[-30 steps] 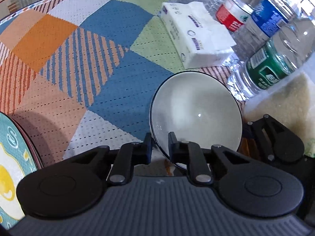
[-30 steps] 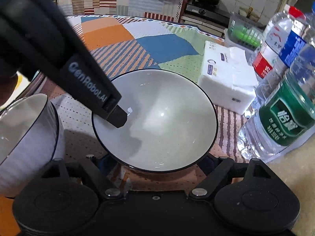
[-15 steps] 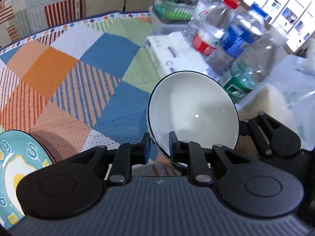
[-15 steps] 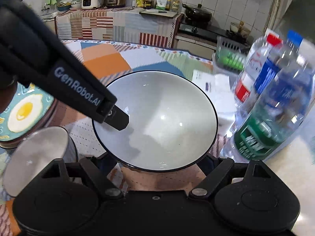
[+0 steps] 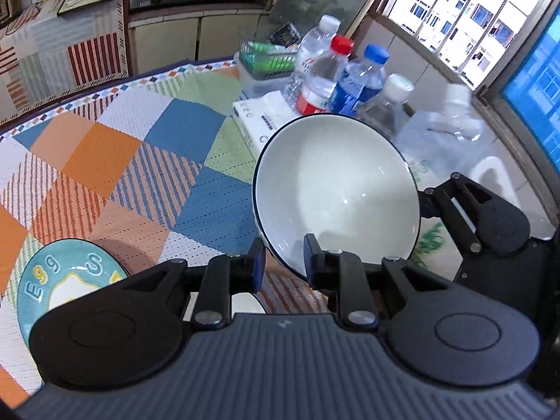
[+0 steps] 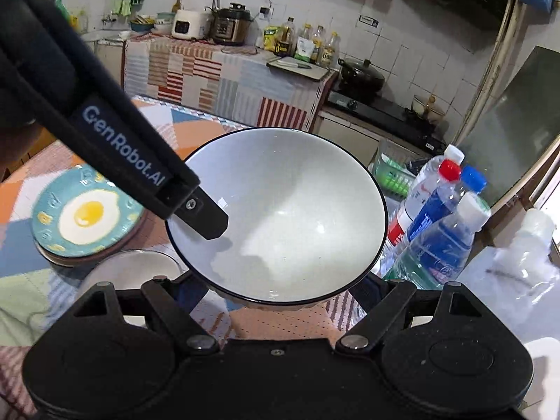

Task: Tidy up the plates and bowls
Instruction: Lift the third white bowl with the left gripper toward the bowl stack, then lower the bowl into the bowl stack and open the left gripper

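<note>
Change since a second ago: both grippers have carried the white bowl [image 5: 336, 196] up and off the surface [image 5: 115, 161]; the view now takes in the kitchen counter and window, and the egg plate [image 6: 87, 215] has come into the right wrist view.
Bowl position: in the air, tilted a little, its opening facing both cameras, dark rim all round.
Left gripper [image 5: 281, 262]: narrow, its fingers pinching the bowl's near rim, one inside and one outside the wall.
Right gripper [image 6: 278, 290]: spread wide around the bowl's underside; its fingertips are hidden beneath the bowl, so the hold looks like a cradle around the base, as far as I can tell.
Key relation: the second bowl [image 6: 129, 273] sits on the surface below and to the left of the carried bowl, just beside the egg plate; in the left wrist view only a sliver of it [image 5: 246, 302] shows beneath the fingers.
Nearer gripper: the left one lies closer to that lower bowl.
Likely step: shift the carried bowl leftward and down, level it, and nest it in the lower bowl.
Risk: water bottles [image 6: 437, 231] crowd the right side, just beside the rim.
</note>
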`<state>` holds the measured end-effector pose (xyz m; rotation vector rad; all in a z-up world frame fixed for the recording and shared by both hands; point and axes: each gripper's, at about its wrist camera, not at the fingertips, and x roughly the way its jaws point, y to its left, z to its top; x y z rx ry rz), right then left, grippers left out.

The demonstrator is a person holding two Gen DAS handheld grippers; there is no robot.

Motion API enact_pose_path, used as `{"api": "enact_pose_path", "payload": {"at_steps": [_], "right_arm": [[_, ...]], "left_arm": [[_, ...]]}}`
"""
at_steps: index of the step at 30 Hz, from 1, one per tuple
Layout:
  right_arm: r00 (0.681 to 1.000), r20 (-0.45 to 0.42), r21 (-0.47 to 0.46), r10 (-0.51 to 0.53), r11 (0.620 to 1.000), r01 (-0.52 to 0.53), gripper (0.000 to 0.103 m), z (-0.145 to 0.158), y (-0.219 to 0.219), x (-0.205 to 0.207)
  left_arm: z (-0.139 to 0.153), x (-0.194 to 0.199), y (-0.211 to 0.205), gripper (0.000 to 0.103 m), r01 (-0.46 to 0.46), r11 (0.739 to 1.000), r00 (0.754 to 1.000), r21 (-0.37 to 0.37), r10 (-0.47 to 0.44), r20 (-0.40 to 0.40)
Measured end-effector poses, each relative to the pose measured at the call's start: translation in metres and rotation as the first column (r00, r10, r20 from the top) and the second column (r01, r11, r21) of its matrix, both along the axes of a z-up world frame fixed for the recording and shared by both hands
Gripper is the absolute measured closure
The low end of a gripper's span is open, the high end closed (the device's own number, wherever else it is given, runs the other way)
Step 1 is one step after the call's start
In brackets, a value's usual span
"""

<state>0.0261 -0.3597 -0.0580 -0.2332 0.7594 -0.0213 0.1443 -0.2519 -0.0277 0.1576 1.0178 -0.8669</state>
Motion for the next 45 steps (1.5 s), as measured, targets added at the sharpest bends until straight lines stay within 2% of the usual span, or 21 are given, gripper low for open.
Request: {"api": "enact_pose_path", "payload": {"at_steps": [10,18,26,33,37,41,45], "right_arm": [[0.999,0.032,-0.001,0.037,0.999,-0.037,0.014,0.033,0.023,-0.018],[0.997,0.001,0.020,0.076,0.997,-0.076,0.014,0.035,0.047,-0.029],[0.986,-0.047,0.080,0.163,0.984,-0.159,0.014,0.010,0.065,-0.022],[0.968,-0.090,0.147,0.235,0.964,-0.220,0.014,-0.028,0.074,-0.006],[0.955,-0.104,0.149,0.279,0.953,-0.263,0.014,-0.049,0.076,0.001],[0.950,-0.130,0.164,0.285,0.951,-0.263,0.015,-0.063,0.076,0.009],[0.948,-0.139,0.111,0.285,0.956,-0.271,0.015,-0.069,0.081,0.011]], "left_arm": [[0.034,-0.029,0.031,0.079,0.011,1.000,0.998,0.002,-0.011,0.065],[0.033,-0.041,0.061,0.079,-0.009,0.999,1.000,0.032,0.009,0.012],[0.001,-0.039,0.091,0.079,-0.082,0.994,0.995,0.078,0.086,-0.054],[-0.040,-0.026,0.101,0.079,-0.132,0.982,0.983,0.132,0.147,-0.108],[-0.064,-0.019,0.101,0.079,-0.149,0.975,0.975,0.163,0.172,-0.142],[-0.083,-0.012,0.099,0.079,-0.171,0.969,0.965,0.179,0.201,-0.167],[-0.097,-0.009,0.095,0.079,-0.188,0.964,0.959,0.188,0.221,-0.176]]}}
